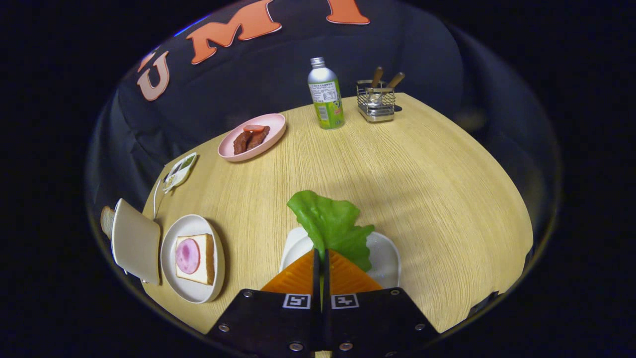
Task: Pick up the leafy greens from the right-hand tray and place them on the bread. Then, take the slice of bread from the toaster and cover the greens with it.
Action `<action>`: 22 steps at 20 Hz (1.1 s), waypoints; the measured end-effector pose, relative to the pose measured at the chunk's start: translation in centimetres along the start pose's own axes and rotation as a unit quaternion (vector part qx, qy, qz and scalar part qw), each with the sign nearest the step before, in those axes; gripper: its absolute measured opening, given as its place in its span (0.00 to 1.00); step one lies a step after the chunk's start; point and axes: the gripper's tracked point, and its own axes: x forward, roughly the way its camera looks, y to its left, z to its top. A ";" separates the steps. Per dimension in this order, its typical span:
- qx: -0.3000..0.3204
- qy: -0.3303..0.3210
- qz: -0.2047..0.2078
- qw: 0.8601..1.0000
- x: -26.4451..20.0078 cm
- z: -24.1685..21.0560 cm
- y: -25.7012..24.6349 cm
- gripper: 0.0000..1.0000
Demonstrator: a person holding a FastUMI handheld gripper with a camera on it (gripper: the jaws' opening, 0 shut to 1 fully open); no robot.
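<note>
My gripper (321, 254) is shut on the green lettuce leaf (332, 224), whose lower edge is pinched between the orange fingers (298, 273). The leaf stands up ahead of the fingertips, above a white tray (385, 258) that lies under and just beyond them. To the left of the fingers a white plate (193, 293) carries a square slice of bread (204, 258) topped with a round pink ham slice (188, 256). Further left stands a cream toaster (135, 241) with a bread slice (106, 221) poking out behind it.
A pink plate (271, 130) with brown meat pieces and a red slice sits far left on the round wooden table (422, 179). Beyond it stand a green-and-silver bottle (325, 94) and a wire utensil holder (376, 102). A small white dish (180, 171) lies near the table's left rim.
</note>
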 end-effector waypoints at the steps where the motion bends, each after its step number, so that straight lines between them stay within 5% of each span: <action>1: 0.002 -0.003 0.014 1.000 -0.5 0.3 0.9 0.01; 13: -0.068 -0.032 0.130 0.989 -3.5 2.0 12.5 0.01; 22: -0.112 -0.001 0.171 0.979 -1.5 -0.7 19.5 0.02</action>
